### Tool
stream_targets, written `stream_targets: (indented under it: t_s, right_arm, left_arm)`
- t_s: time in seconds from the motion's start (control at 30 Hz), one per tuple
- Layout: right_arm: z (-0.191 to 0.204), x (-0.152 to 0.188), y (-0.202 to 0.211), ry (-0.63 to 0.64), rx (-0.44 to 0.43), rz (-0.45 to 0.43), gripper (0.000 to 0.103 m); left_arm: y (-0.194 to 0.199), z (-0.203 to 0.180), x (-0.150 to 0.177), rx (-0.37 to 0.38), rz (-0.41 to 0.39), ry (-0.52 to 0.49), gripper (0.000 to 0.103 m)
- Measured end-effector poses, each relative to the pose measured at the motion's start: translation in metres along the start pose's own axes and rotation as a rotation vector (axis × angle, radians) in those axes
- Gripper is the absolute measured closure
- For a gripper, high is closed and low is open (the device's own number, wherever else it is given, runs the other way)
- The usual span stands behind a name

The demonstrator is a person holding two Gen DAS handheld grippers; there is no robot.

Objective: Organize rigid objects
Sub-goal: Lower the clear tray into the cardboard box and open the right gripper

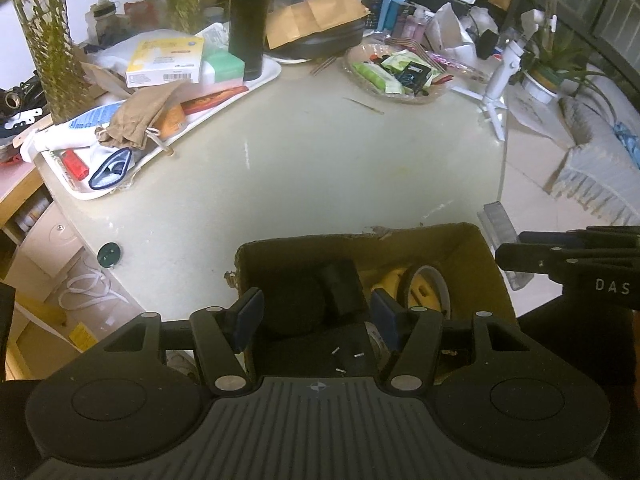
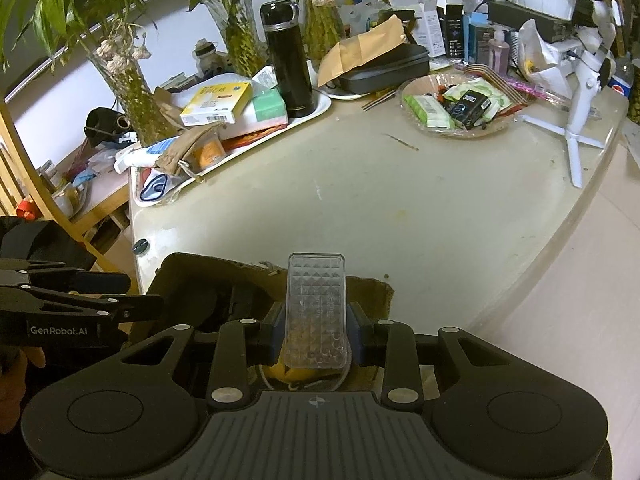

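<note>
Right tool (image 2: 316, 332) clamps my clear studded case (image 2: 316, 312) between its pads — upright, just above the cardboard box (image 2: 372, 292); left tool (image 1: 316, 316) gapes empty over that box.

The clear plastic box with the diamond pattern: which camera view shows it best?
The right wrist view: the clear plastic box faces the camera, clamped in the right gripper. The left wrist view shows only its edge, partly hidden.

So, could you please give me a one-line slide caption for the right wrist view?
Right gripper holds a clear textured case above the cardboard box at the table edge.
</note>
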State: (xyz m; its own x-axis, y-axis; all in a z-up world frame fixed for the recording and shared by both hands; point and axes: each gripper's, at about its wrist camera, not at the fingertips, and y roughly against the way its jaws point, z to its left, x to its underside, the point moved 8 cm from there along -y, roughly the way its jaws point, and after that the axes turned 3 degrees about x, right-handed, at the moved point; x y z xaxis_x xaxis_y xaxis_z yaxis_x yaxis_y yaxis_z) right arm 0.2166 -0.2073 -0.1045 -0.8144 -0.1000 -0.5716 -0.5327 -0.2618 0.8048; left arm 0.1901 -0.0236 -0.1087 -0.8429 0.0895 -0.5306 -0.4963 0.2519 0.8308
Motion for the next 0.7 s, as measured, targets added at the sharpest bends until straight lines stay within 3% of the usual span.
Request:
stream_targets:
  t_s: [0.53,0.57,0.6,0.67,0.7]
  right_arm:
    - [0.004,0.002,-0.012,-0.001,0.014,0.019,0.067]
    - [0.003,0.003,-0.015,-0.001,0.022,0.026,0.053]
    - [0.003,0.003,-0.018,0.002,0.032,0.039,0.031]
    - [0.001,0.005,-0.021,0.005,0.062,0.039,0.012]
    - [0.000,0.004,-0.020,0.009,0.072,0.028,0.007]
  left_arm:
    - [0.007,0.002,0.000,-0.018,-0.014,-0.001,0.045]
    - [0.008,0.002,0.000,-0.017,-0.015,0.000,0.045]
    - [0.008,0.003,0.001,-0.016,-0.015,0.000,0.045]
    - [0.009,0.003,0.001,-0.015,-0.015,0.000,0.045]
    - [0.010,0.004,0.002,-0.016,-0.016,0.000,0.045]
